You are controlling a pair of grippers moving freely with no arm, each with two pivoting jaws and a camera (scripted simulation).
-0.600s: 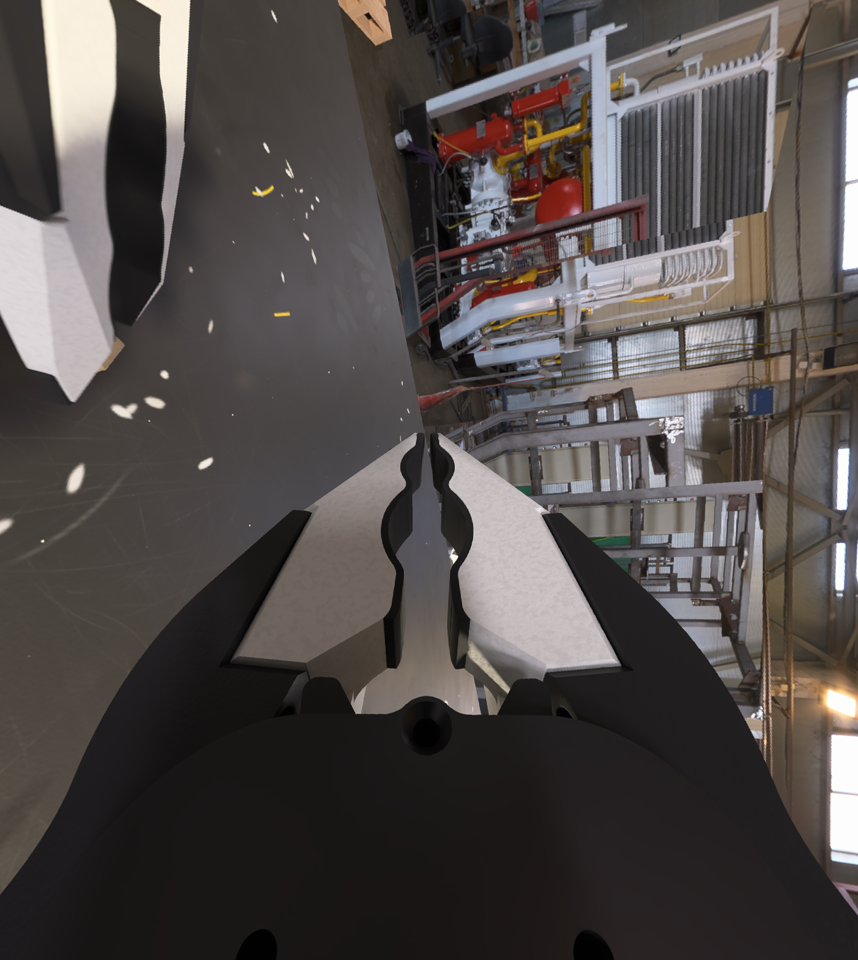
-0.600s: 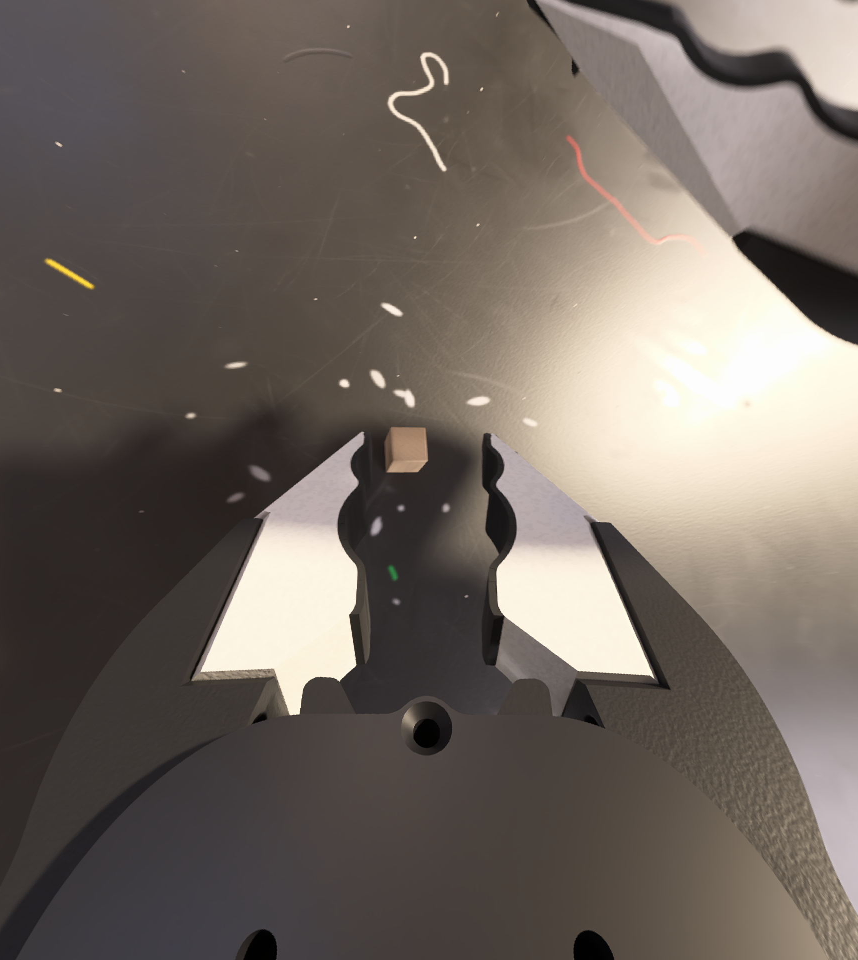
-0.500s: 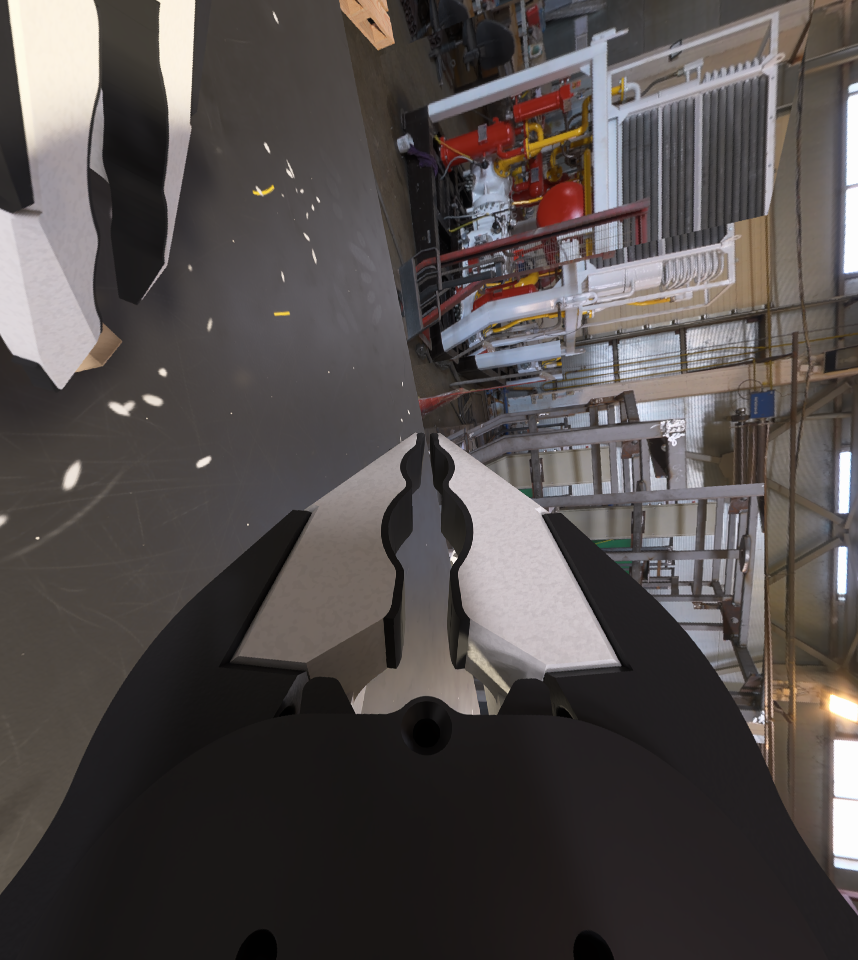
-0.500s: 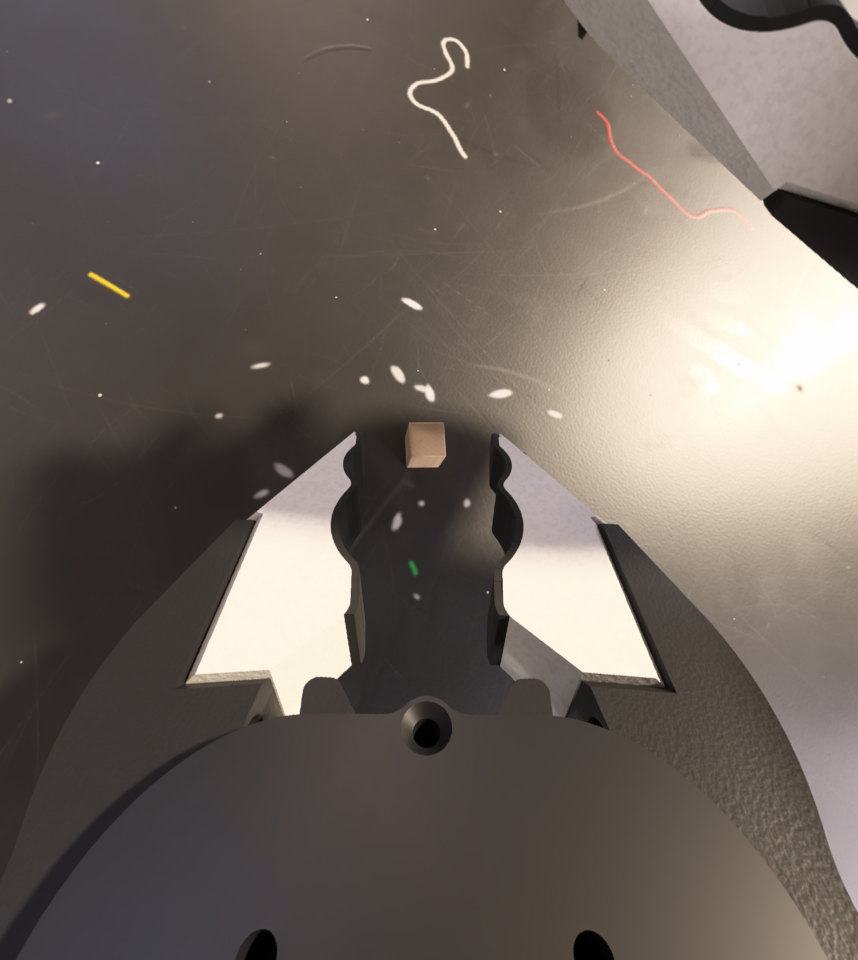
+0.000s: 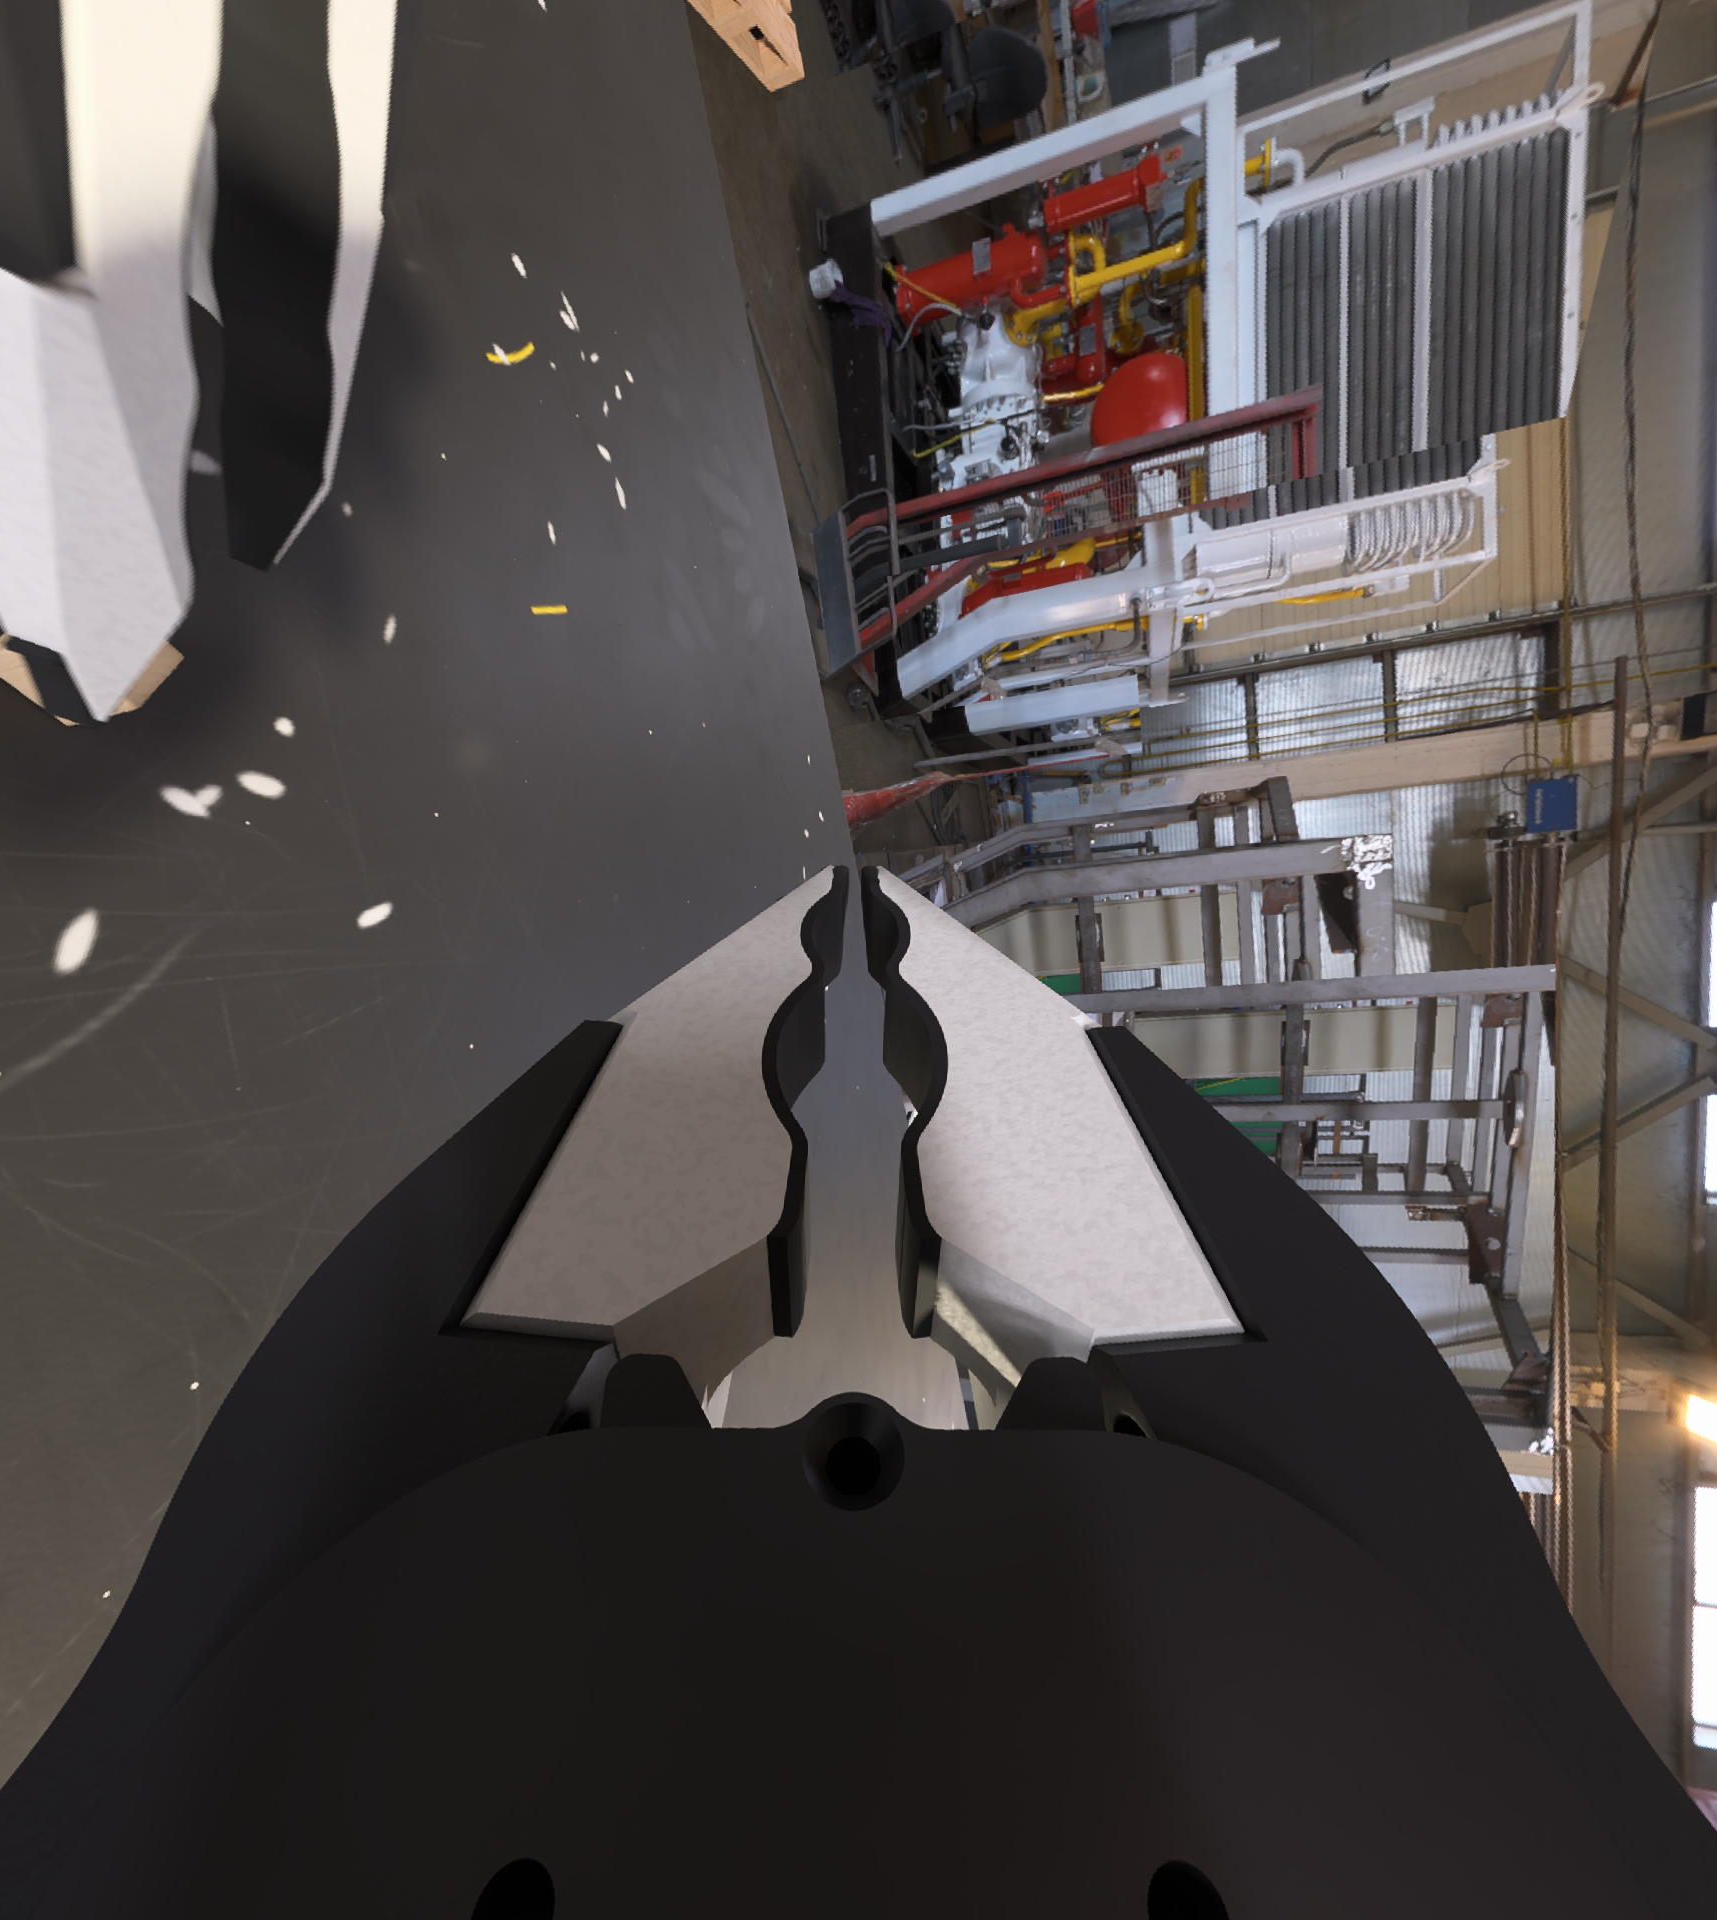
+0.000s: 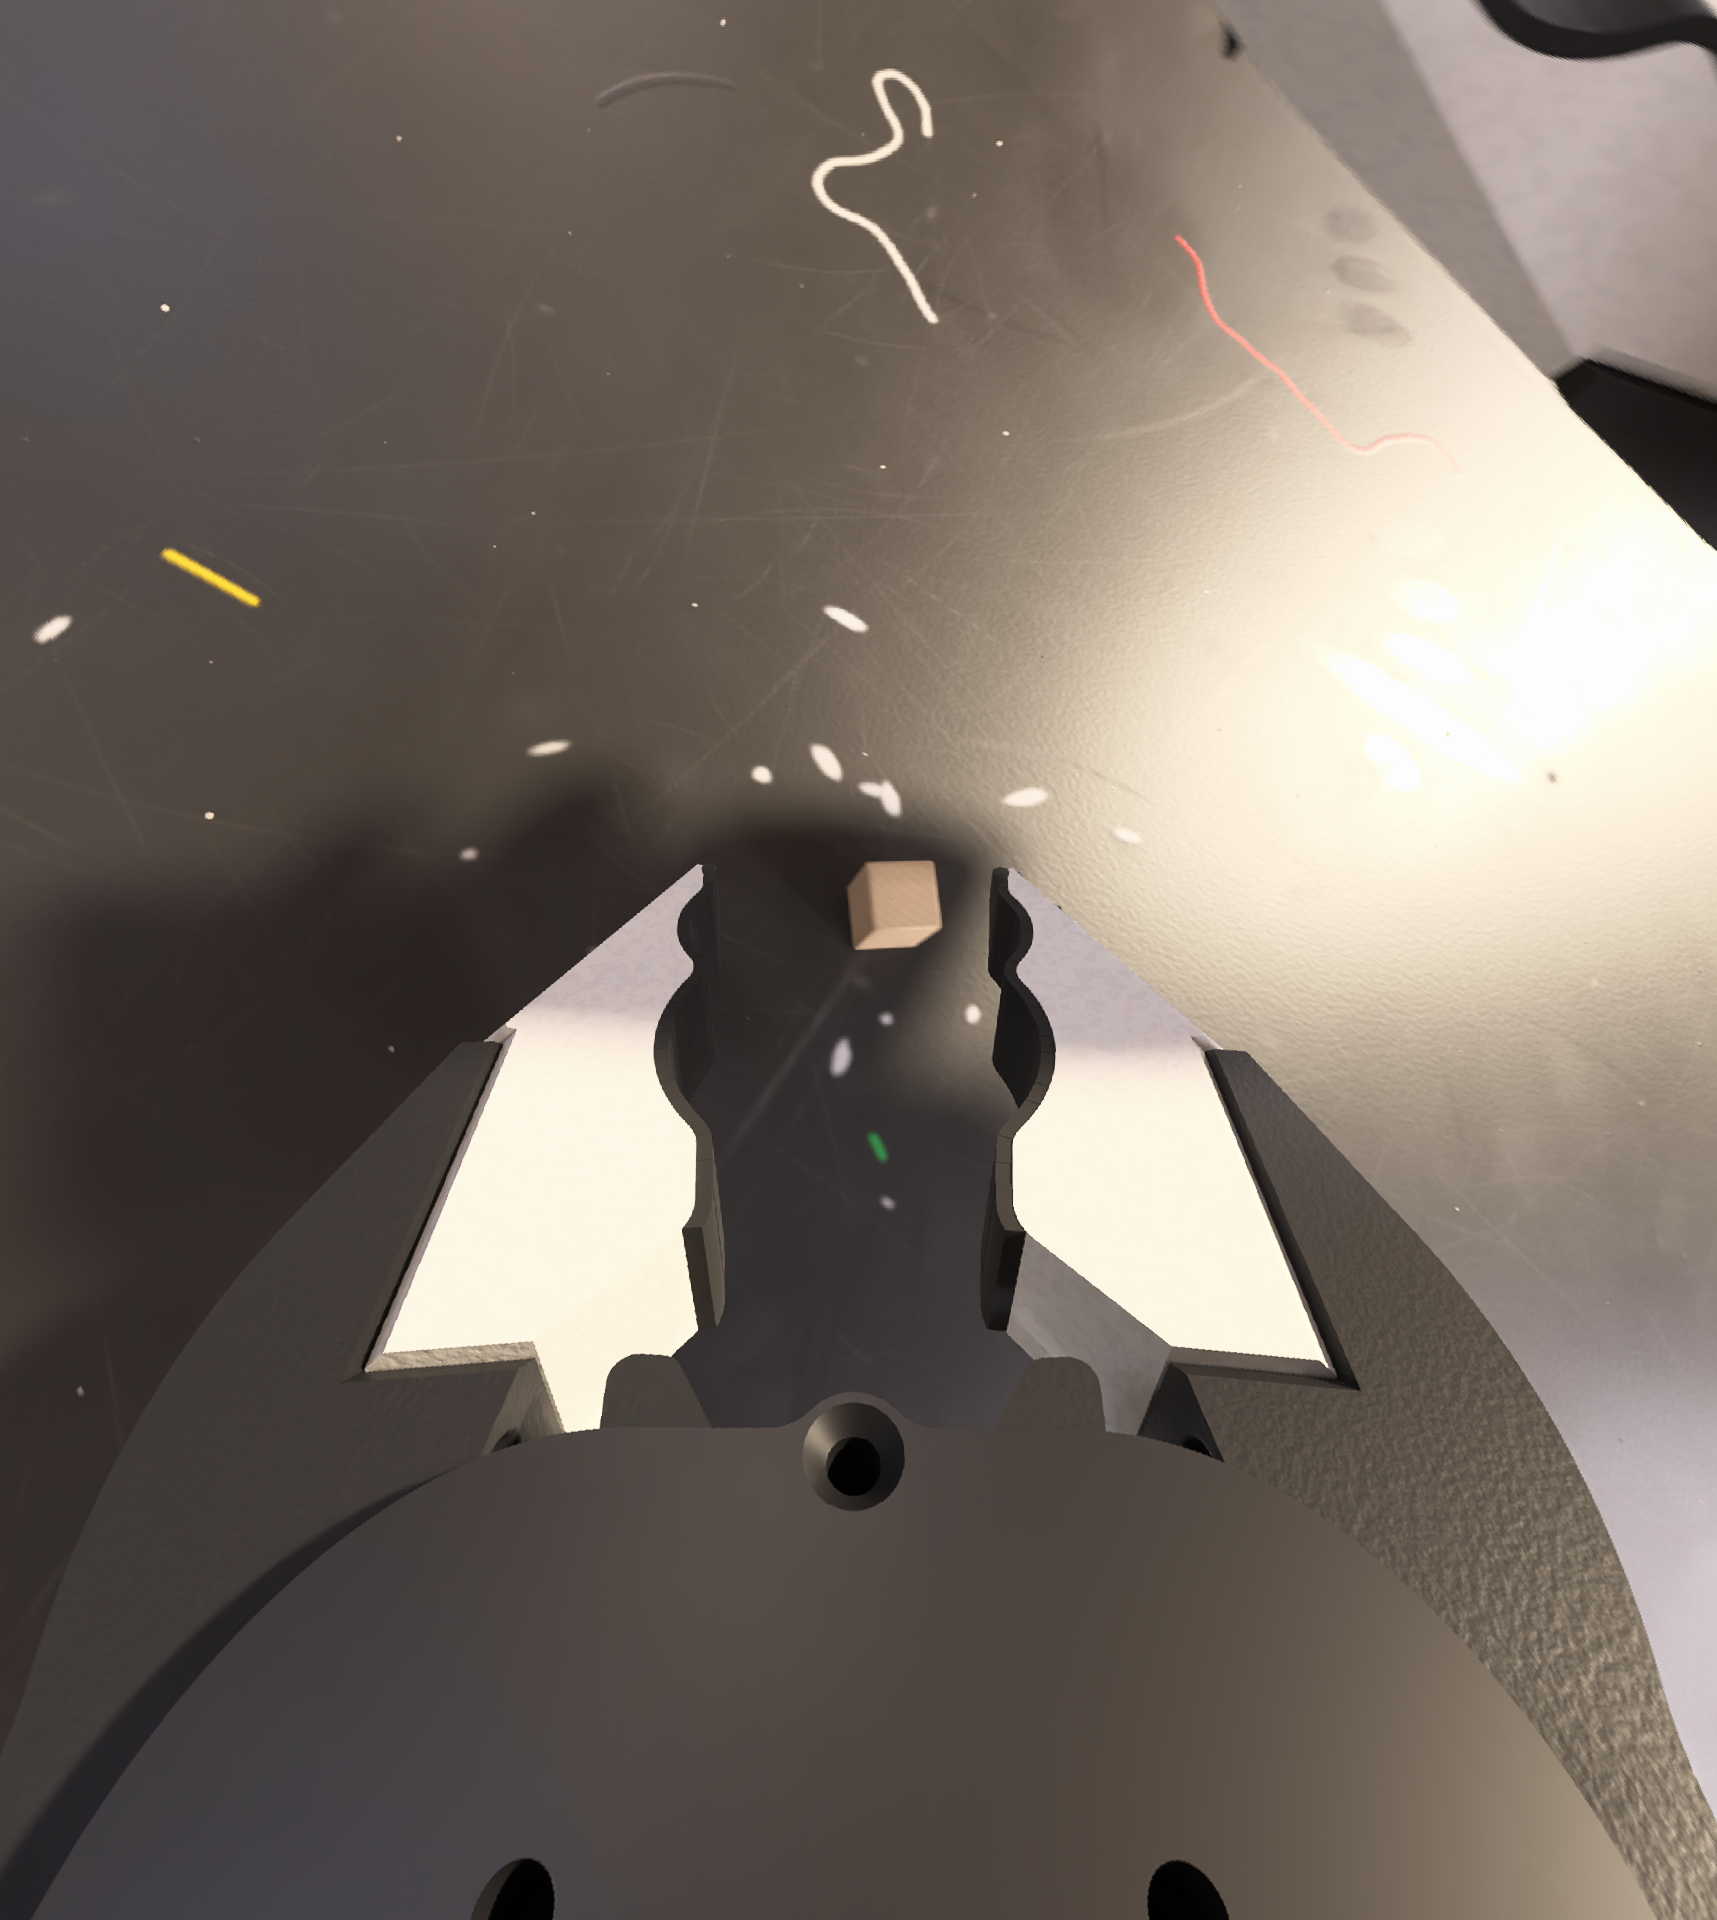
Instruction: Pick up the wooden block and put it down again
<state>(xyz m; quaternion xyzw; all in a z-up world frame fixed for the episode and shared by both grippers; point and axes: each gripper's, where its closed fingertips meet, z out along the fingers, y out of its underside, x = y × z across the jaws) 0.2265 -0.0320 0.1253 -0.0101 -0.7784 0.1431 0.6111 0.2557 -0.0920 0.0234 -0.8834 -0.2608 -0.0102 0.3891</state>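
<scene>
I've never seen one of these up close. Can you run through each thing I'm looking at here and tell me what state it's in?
Wooden block: resting on the dark table, between the open fingertips, not gripped.
Right gripper: open, tips either side of the block.
Left gripper: shut, holding nothing, off to the side.
Table: dark, scratched, strewn with small flecks and thread-like scraps.

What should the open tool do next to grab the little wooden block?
Probably ease a little farther down, then close. The right tool is open, and the wooden block sits on the dark table between its fingertips, nearer the right one. Nothing grips it yet, and how far the tips have dropped around it is unclear.
</scene>
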